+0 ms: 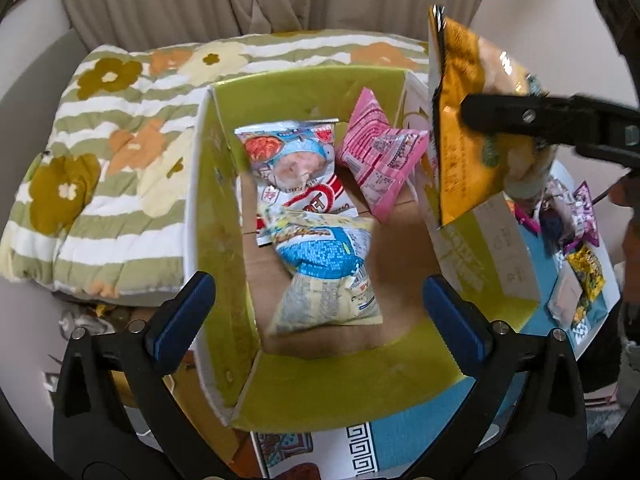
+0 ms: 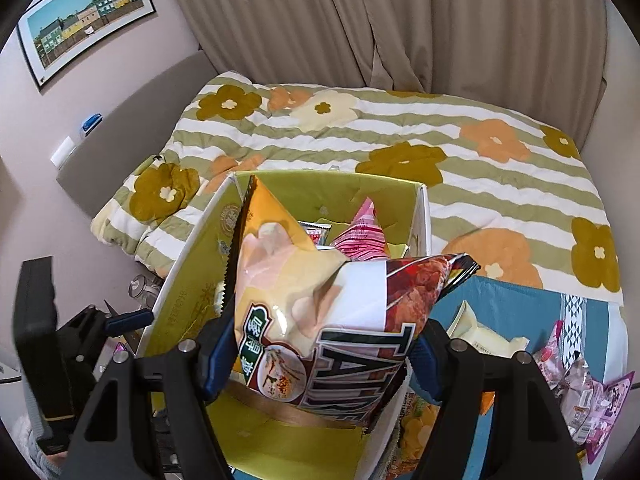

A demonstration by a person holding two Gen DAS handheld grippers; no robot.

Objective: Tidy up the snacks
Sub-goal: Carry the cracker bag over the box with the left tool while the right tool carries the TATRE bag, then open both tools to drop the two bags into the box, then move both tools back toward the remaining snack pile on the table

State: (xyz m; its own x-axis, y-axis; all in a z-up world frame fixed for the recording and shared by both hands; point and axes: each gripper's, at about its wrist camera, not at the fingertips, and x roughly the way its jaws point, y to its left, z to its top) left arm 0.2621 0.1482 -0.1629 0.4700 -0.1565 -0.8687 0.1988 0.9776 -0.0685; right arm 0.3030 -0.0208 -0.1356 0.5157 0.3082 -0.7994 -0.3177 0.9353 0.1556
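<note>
Holding the orange chip bag [image 2: 320,320] clamped, right gripper [image 2: 320,354] hangs above the box [image 1: 320,392]; left gripper [image 1: 318,312] spread, empty. Three packets boxed; loose snacks [image 2: 576,396] remain on desk.

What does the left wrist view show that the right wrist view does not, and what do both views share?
Only the left wrist view shows the box floor with the blue snack bag and the red and white bag lying on it, and the open left gripper holding nothing.

Only the right wrist view shows the framed picture on the wall and the cream packet on the blue cloth.

Both show the green box, the pink bag inside it, the flowered blanket, and the right gripper shut on the orange chips bag above the box.
</note>
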